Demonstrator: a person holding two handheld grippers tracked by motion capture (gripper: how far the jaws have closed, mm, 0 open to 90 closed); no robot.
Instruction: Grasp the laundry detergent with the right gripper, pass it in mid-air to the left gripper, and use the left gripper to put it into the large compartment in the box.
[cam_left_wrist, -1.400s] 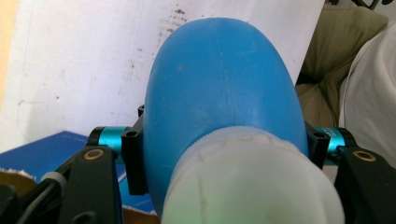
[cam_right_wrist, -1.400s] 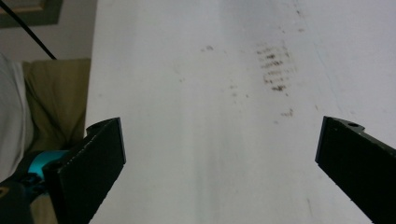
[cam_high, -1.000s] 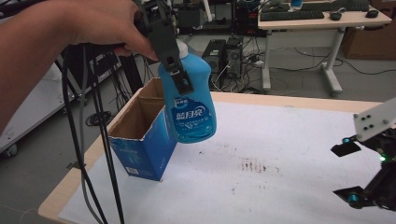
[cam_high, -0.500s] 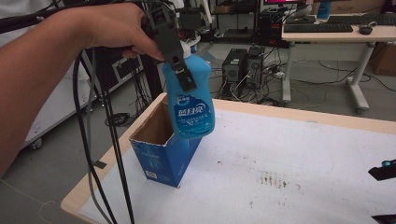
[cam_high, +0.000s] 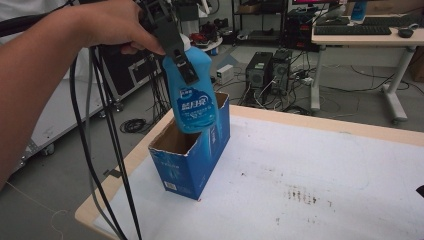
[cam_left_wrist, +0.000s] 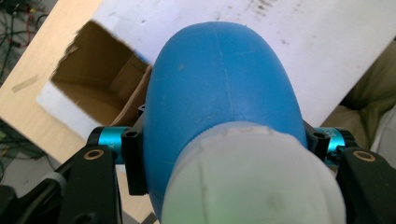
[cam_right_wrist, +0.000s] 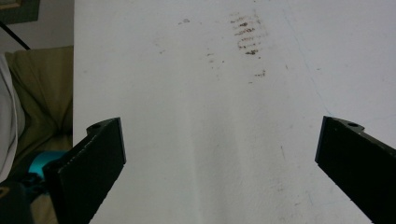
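A blue detergent bottle (cam_high: 193, 97) with a white cap hangs upright, its bottom just inside the open top of a blue cardboard box (cam_high: 192, 162). My left gripper (cam_high: 186, 70) is shut on the bottle's upper part, held from above by a hand. In the left gripper view the bottle (cam_left_wrist: 224, 88) and its cap (cam_left_wrist: 254, 184) sit between the jaws of the left gripper (cam_left_wrist: 226, 151), with the box's brown inside (cam_left_wrist: 93, 81) below. My right gripper (cam_right_wrist: 224, 154) is open over the bare white table cover (cam_right_wrist: 205, 93), with nothing between its jaws.
The box stands near the table's left edge (cam_high: 135, 155). Black cables (cam_high: 107, 150) trail down from the left gripper beside it. Dark stains (cam_high: 300, 195) mark the white cover at mid-table. Desks and computer towers (cam_high: 260, 70) stand on the floor beyond.
The left gripper has lowered the bottle from above the box until its bottom enters the opening. The right gripper has drawn away to the right edge of the high view.
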